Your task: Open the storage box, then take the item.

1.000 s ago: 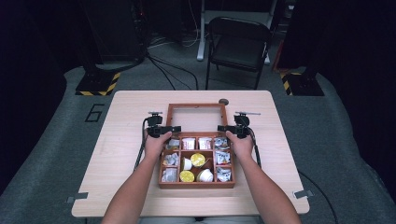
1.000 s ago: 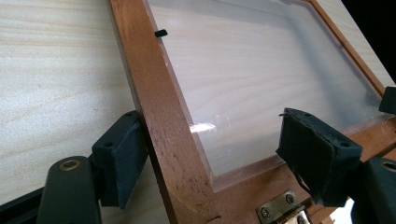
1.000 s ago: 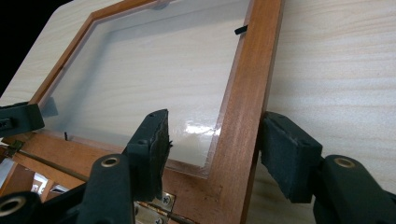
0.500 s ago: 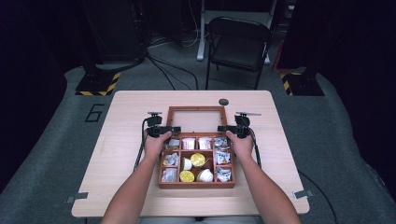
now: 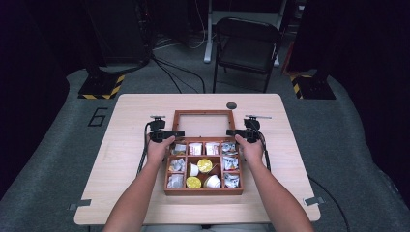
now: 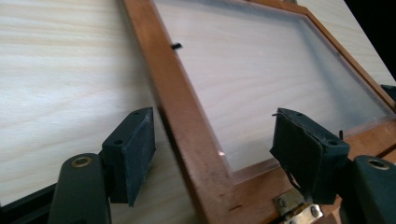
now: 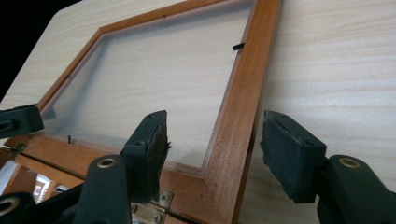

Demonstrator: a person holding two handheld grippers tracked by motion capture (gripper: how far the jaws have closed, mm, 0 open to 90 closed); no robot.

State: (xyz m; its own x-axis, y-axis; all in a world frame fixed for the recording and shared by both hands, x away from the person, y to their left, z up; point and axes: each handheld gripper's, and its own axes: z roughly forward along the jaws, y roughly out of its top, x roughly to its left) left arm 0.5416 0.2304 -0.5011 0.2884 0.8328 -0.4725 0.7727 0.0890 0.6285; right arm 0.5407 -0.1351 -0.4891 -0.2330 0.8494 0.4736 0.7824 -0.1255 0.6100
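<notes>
Left gripper (image 6: pixel 212 154) fingers, just closing, straddle the lid frame (image 6: pixel 187 116) untouched.

- Left gripper (image 6: pixel 212 154): black body, two blocky black jaws faced with dark foam-like pads, a brass-coloured rivet at each jaw's base.
- Right gripper (image 7: pixel 212 149): same black build, same brass rivets.
- Black cables trail from both grippers beside the wooden box (image 5: pixel 203 190).
- Forearms bare, no sleeves.
</notes>
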